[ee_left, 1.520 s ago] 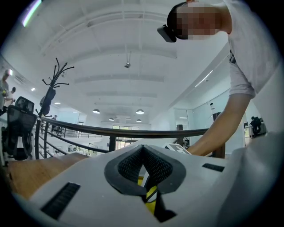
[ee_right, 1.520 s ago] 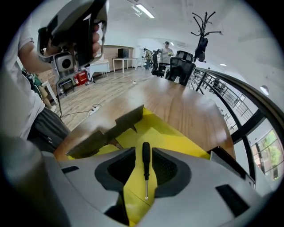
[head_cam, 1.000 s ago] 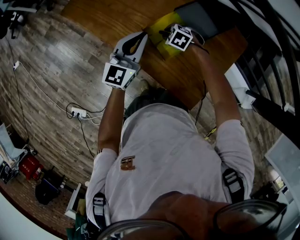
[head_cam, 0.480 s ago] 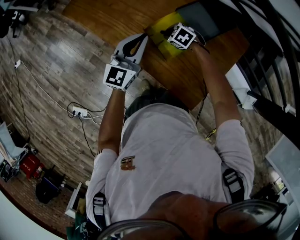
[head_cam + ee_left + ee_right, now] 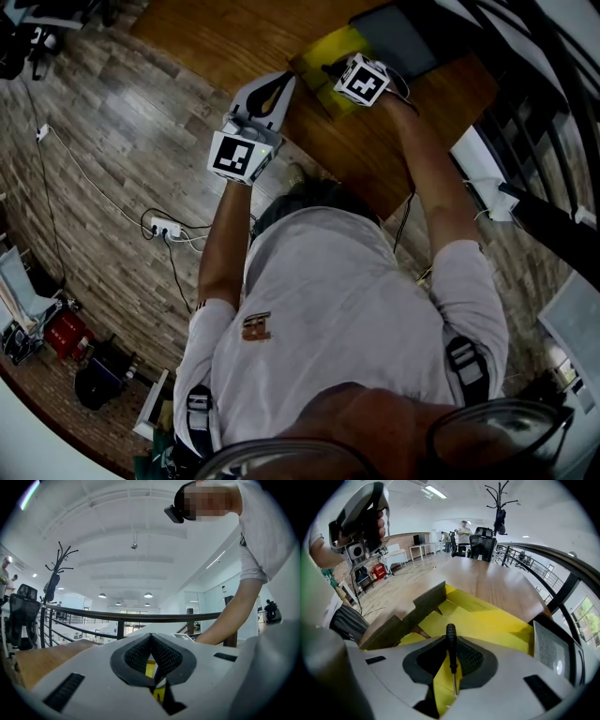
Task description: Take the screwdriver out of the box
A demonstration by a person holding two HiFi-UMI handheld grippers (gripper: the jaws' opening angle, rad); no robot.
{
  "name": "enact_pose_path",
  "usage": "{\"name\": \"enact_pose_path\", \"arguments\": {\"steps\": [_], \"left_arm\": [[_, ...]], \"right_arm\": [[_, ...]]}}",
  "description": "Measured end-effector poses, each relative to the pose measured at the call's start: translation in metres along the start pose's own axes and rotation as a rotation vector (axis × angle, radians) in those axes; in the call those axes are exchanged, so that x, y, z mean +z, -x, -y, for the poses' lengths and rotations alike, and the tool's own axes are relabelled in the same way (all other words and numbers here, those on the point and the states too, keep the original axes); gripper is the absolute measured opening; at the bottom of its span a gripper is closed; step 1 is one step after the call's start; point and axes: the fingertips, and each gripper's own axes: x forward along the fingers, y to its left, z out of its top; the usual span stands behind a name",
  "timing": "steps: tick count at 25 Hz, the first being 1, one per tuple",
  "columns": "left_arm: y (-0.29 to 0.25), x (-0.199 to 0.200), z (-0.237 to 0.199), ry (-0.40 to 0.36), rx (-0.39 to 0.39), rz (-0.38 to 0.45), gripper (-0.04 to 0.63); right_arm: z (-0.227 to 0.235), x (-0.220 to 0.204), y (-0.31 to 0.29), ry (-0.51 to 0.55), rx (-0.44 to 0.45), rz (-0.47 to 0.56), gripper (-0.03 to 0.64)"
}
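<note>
A black-handled screwdriver stands upright between the pads of my right gripper, which is shut on it, shaft pointing back towards the camera. Below it lies the open yellow box with a brown cardboard flap raised on its left. In the head view the right gripper hovers over the yellow box on the wooden table. My left gripper sits just left of the box at the table edge. Its jaws are shut with the pads touching and nothing held.
A dark laptop-like device lies behind the box, also at the right. A black railing runs past the table's far side. Cables and a power strip lie on the wood floor.
The right gripper has turned slightly over the yellow box. The left gripper has stayed where it was.
</note>
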Motion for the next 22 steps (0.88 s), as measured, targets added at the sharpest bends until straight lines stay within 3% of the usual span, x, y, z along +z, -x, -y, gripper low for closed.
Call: {"name": "enact_pose_path", "arguments": {"steps": [8, 22], "left_arm": [[0.004, 0.002, 0.022, -0.019, -0.035, 0.019, 0.018], [0.01, 0.037, 0.058, -0.01, -0.041, 0.079, 0.018]], "right_arm": [[-0.004, 0.02, 0.053, 0.019, -0.115, 0.155, 0.081], [-0.043, 0.084, 0.211, -0.086, -0.262, 0.689, 0.081]]}}
